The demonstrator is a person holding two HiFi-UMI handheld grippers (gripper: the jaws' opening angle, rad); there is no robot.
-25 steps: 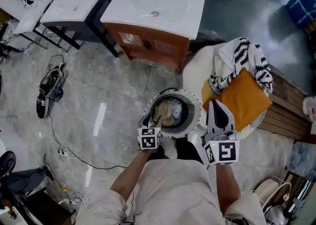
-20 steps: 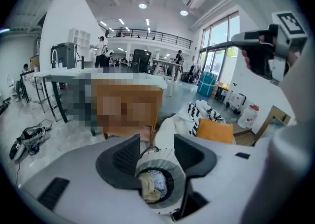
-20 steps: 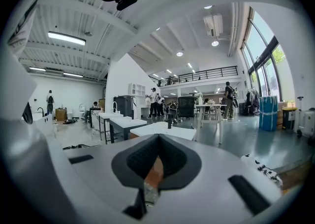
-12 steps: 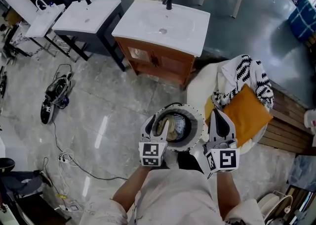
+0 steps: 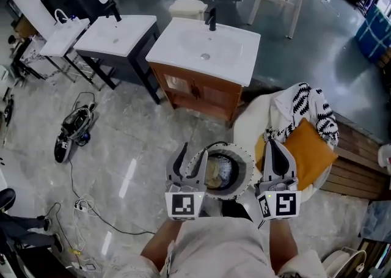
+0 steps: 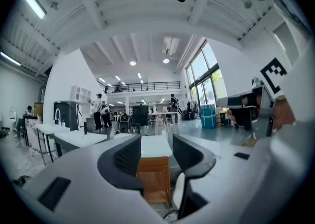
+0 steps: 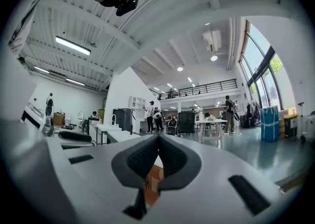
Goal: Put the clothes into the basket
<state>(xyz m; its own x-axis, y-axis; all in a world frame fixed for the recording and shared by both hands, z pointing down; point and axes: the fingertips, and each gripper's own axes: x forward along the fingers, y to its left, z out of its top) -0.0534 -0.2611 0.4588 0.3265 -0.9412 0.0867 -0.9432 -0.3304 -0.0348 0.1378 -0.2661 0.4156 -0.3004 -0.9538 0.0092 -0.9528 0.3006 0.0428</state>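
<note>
A round white perforated basket (image 5: 242,156) stands on the floor in front of me, with a beige cloth (image 5: 213,174) lying inside it. My left gripper (image 5: 191,158) hangs above the basket's left rim; its jaws are closing and nothing is between them (image 6: 156,150). Right of the basket, my right gripper (image 5: 273,146) is held shut and empty, its pads touching (image 7: 158,144). Beyond it, a white seat (image 5: 250,118) carries a black-and-white patterned garment (image 5: 307,95) and an orange cloth (image 5: 310,143).
A white washbasin on a wooden cabinet (image 5: 204,54) stands ahead, and a second white basin on a dark stand (image 5: 116,35) is to its left. Cables and a black device (image 5: 74,127) lie on the floor at left. Wooden slats (image 5: 360,148) run along the right.
My left gripper has risen out of the basket and left the beige cloth inside. The right gripper has risen a little too. Both now point level across the room.
</note>
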